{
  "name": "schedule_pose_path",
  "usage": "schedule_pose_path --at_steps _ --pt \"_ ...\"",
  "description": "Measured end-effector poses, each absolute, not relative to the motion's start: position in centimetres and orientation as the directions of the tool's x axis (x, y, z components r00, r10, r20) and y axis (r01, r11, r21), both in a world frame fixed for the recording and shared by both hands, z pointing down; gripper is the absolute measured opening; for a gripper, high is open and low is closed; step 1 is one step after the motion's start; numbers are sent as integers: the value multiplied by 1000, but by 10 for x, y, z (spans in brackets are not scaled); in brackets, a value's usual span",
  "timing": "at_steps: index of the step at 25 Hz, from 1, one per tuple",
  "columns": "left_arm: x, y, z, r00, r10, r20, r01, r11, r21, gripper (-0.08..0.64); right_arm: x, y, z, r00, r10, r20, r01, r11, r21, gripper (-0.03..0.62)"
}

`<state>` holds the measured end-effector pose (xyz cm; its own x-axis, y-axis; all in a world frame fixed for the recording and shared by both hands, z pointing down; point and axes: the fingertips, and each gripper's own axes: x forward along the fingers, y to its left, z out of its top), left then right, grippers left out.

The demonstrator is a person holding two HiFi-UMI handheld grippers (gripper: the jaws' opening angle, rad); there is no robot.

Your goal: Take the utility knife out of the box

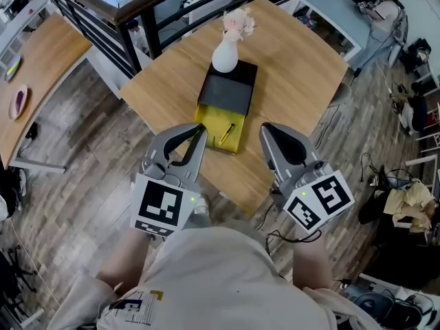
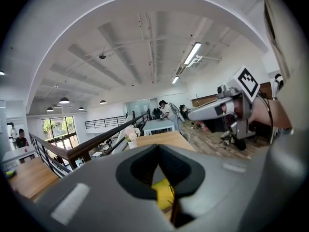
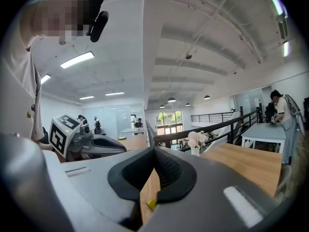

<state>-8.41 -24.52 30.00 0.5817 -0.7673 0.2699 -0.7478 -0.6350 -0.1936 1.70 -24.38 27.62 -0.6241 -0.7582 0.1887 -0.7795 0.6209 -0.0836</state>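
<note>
utility knife (image 1: 227, 133), seemingly in the box (image 1: 230, 88), lies between left gripper (image 1: 200, 132) and right gripper (image 1: 265, 130), both closed.

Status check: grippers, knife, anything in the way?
Left gripper and right gripper shut, empty, flanking the box's open end. Utility knife lying in the pulled-out yellow tray, untouched. Vase stands on the lid, clear of the tray.

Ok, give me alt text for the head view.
A box lies slid open on a wooden table, with a knife in its yellow tray and a white vase of flowers at its far end. The left claw and right claw, both shut and empty, flank the tray.
</note>
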Motion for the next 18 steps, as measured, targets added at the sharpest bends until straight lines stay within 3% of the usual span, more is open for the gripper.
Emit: schedule_pose_path --at_steps 8,18 --pt "-86 -257 306 588 -764 265 -753 -637 -164 3 17 -258 278 -601 -779 180 -795 605 -34 0" --pt "-81 -264 314 542 -793 279 -793 -592 -142 2 22 -268 299 -666 -699 260 -725 689 -5 0"
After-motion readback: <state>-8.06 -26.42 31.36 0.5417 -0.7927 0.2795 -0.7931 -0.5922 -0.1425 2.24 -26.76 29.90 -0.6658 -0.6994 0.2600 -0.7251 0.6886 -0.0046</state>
